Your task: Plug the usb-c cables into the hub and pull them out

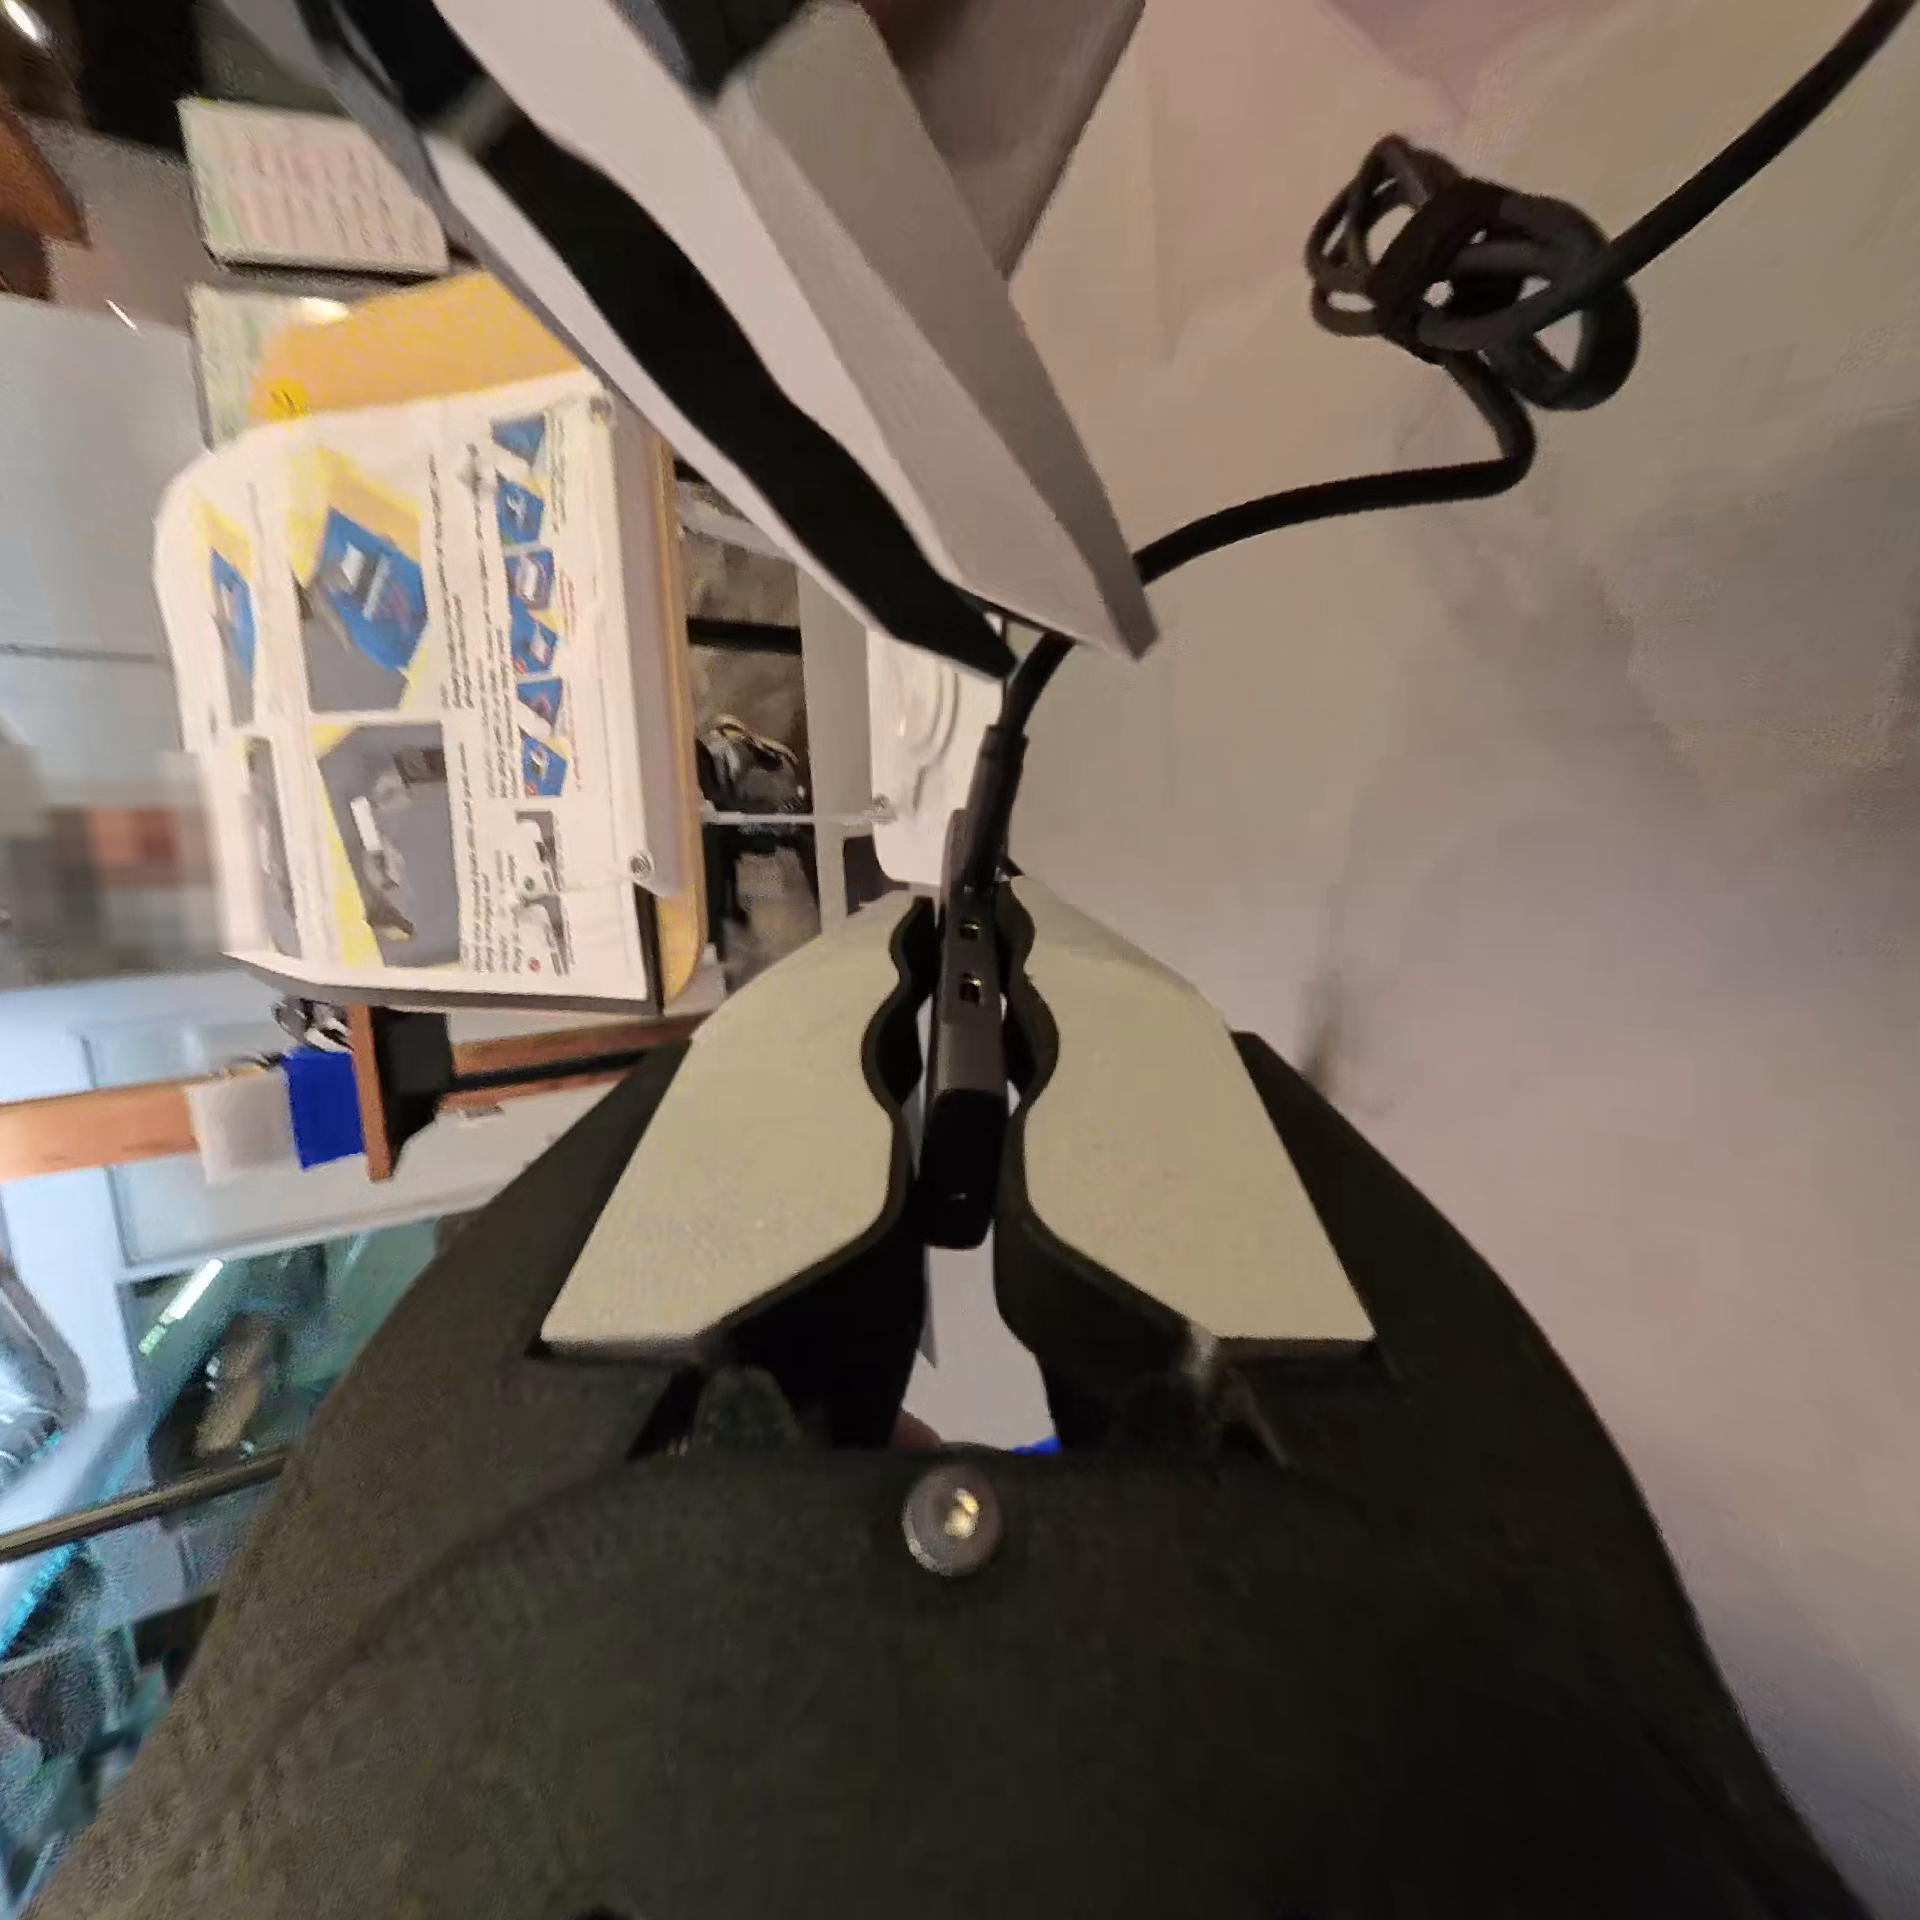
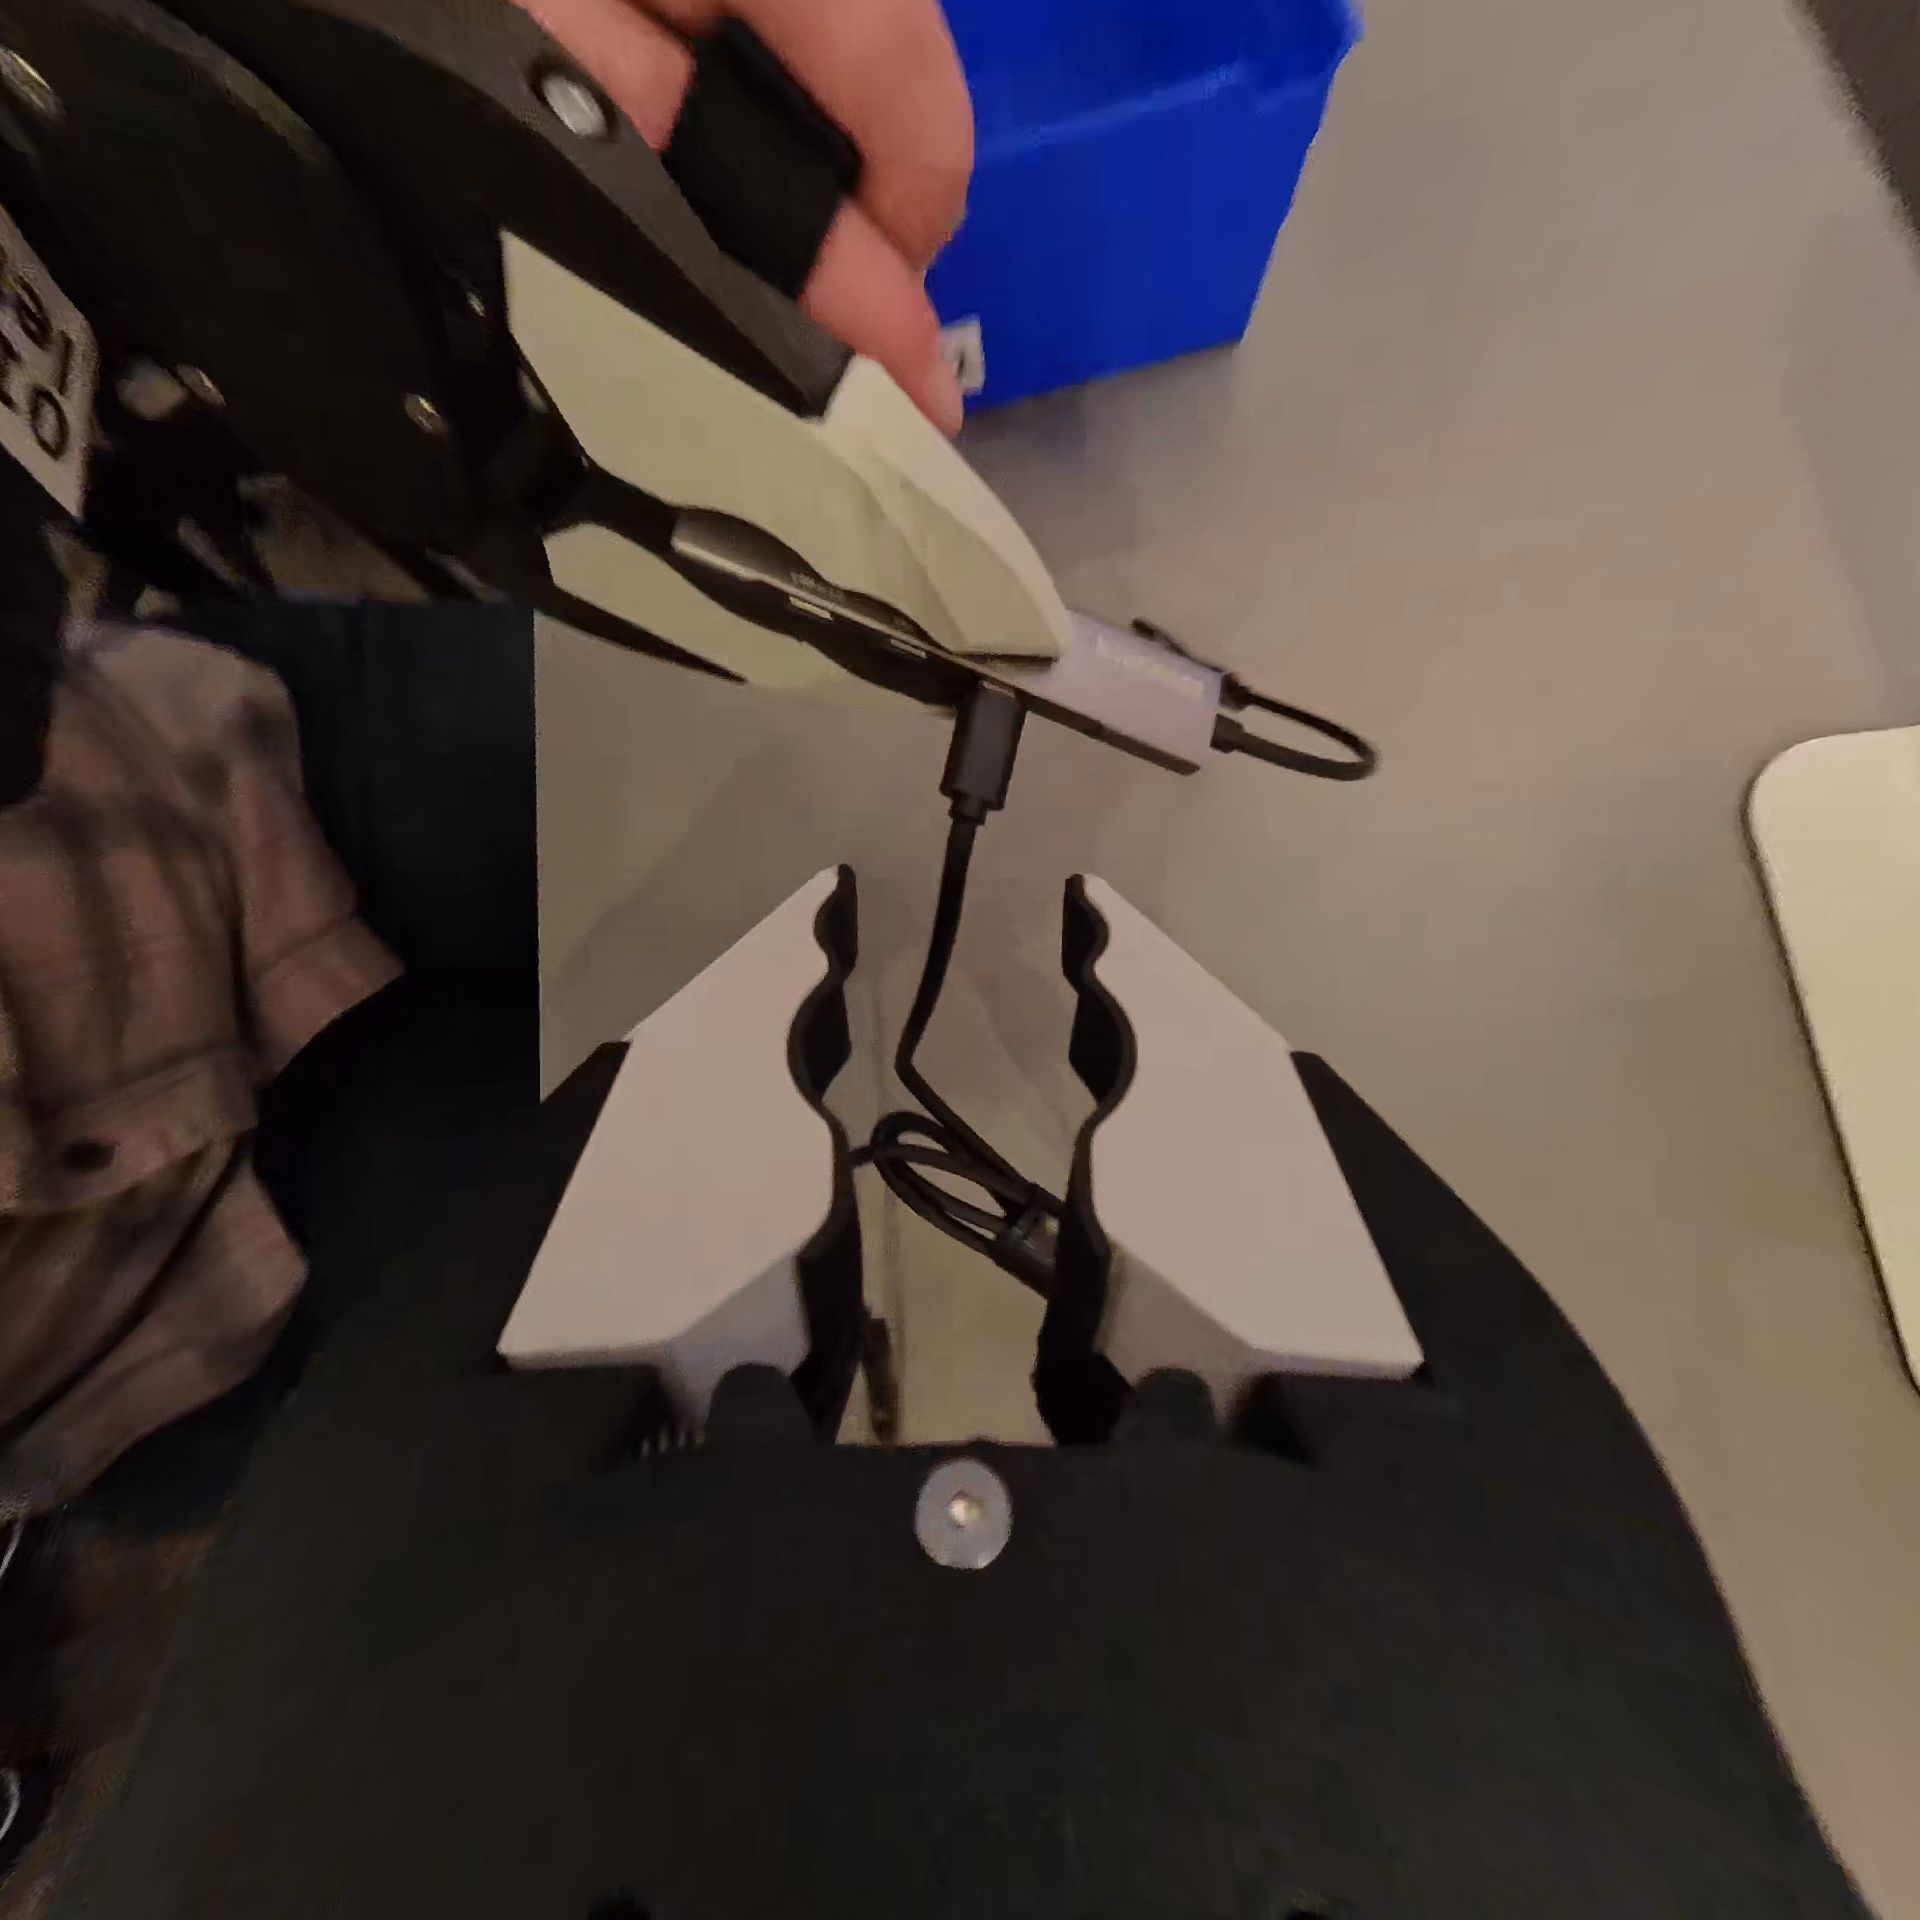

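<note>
My left gripper [image 1: 968, 899] is shut on the slim dark hub [image 1: 961, 1122] and holds it above the pale table [image 1: 1558, 935]. A black usb-c cable [image 1: 1299, 499] is plugged into the hub's side and runs to a tied bundle [image 1: 1455, 270]. In the right wrist view the hub [image 2: 1132, 686] sticks out past the left gripper's fingers [image 2: 831, 488], with the black plug [image 2: 982, 748] seated in it. My right gripper [image 2: 961, 894] is open just below the plug. The cable [image 2: 940, 935] hangs between its fingers without being gripped. The hub's own short lead [image 2: 1320, 753] loops at its far end.
A blue bin [image 2: 1122, 187] stands on the table [image 2: 1455, 520] beyond the hub. A white flat object [image 2: 1839, 987] lies at the right edge. A person's hand [image 2: 831, 156] holds the left gripper. Printed sheets on a board [image 1: 416, 707] hang at the left. About 4 centimeters separates my left fingertips from my right.
</note>
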Demonstrator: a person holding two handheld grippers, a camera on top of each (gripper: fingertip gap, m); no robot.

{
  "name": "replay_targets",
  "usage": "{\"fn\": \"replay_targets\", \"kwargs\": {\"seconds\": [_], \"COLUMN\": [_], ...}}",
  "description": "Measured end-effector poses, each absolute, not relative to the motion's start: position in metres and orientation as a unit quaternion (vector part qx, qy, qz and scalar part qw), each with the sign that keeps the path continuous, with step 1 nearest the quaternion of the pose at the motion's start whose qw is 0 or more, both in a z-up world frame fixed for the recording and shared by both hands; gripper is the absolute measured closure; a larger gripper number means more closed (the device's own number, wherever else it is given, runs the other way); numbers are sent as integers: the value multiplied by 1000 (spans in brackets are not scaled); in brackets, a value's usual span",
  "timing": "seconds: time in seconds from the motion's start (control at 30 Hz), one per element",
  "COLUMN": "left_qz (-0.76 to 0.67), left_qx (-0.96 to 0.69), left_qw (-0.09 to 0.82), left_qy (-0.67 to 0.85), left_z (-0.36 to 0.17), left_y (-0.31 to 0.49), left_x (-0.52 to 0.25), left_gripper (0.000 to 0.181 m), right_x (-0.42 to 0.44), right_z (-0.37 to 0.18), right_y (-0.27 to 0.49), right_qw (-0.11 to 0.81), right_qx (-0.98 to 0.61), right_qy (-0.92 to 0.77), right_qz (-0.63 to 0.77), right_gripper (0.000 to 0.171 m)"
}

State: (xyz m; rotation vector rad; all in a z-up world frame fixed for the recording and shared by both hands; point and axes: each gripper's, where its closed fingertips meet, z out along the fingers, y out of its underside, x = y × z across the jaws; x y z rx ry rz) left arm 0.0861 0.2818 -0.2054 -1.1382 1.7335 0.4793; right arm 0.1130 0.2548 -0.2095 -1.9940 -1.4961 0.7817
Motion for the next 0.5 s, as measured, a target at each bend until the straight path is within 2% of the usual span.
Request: {"fn": "replay_targets", "kwargs": {"seconds": [0.27, 0.4, 0.5], "left_qz": [205, 198, 190], "left_qx": [-530, -539, -540], "left_qw": [454, 458, 481], "left_qy": [686, 679, 665], "left_z": [-201, -200, -194], "left_y": [293, 290, 286], "left_x": [80, 84, 86], "left_gripper": [171, 171, 171], "right_x": [110, 101, 95], "right_z": [-201, -199, -194], "right_y": [269, 272, 271], "right_qw": [361, 392, 413], "right_qx": [-740, -735, -721], "right_qy": [-493, -456, -423], "right_qz": [280, 314, 361], "right_gripper": [124, 124, 130]}}
